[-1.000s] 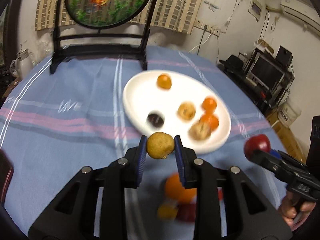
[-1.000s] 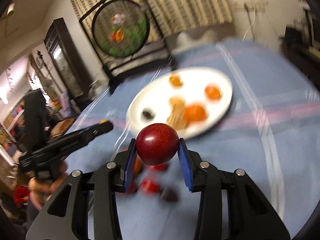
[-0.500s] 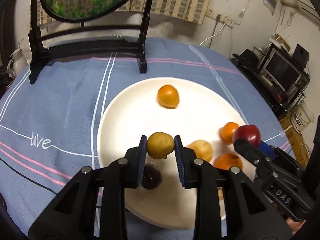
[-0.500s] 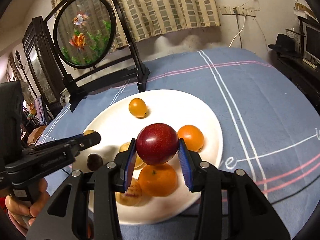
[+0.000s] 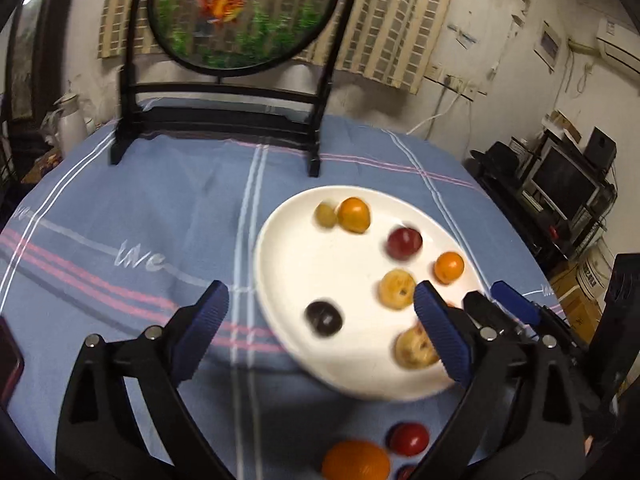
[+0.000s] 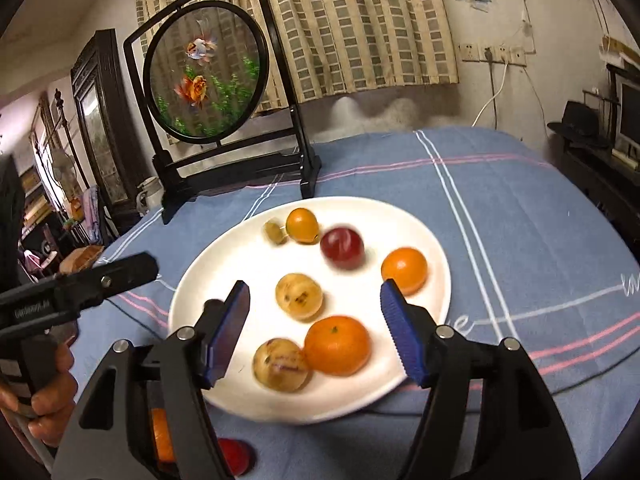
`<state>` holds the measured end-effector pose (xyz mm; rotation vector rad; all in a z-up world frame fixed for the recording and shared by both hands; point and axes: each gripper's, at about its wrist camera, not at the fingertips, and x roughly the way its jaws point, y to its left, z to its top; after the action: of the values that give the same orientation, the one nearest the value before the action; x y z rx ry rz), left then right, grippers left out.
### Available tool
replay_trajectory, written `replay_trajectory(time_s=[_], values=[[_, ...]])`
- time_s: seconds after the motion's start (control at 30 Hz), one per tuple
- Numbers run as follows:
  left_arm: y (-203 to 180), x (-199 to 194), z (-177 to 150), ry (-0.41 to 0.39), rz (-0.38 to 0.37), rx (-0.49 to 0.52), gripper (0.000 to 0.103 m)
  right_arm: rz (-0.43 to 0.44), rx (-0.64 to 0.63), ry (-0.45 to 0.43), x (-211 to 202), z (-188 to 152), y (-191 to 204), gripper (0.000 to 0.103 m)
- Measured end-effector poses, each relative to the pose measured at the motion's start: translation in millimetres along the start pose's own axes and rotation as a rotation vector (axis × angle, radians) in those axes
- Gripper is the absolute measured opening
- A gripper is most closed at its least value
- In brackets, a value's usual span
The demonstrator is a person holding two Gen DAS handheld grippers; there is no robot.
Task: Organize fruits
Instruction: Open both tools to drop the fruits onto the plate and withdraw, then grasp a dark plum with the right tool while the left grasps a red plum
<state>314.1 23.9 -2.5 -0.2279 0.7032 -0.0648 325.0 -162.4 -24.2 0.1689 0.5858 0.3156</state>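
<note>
A white plate on the blue cloth carries several fruits. A blurred red plum lies at its far side. A small yellow-green fruit rests against an orange one. My left gripper hangs over the plate's near-left rim, its jaws opening wide and holding nothing; a dark fruit lies below them. My right gripper is over the plate's near side with its jaws opening. A speckled yellow fruit lies on the plate beneath, untouched.
A black-framed round screen with goldfish stands at the table's far side. An orange and a red fruit lie loose on the cloth near me. A hand holds the left gripper's handle. Shelves with a monitor stand past the right edge.
Both grippers let go: the yellow-green fruit and the red plum left the jaws and now lie on the plate's far side. The left gripper drew back towards the plate's near rim.
</note>
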Motion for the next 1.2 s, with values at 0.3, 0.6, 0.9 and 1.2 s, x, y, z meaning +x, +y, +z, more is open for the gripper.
replay_trajectory(time_s=[0.3,0.6,0.9,1.2], values=[[37,-35,-47,0.029,0.095,-0.010,0.099,0.037,-0.044,0.066,-21,-28,19,0.068],[57,-54,-81,0.061,0.051,-0.056,0.100,0.053,-0.033,0.168,-43,-57,20,0.068],[54,-59,-81,0.050,0.036,-0.050,0.100,0.054,-0.073,0.230,-63,-82,19,0.068],[55,-57,-81,0.061,0.033,-0.056,0.100,0.001,-0.259,0.312,-64,-96,49,0.053]])
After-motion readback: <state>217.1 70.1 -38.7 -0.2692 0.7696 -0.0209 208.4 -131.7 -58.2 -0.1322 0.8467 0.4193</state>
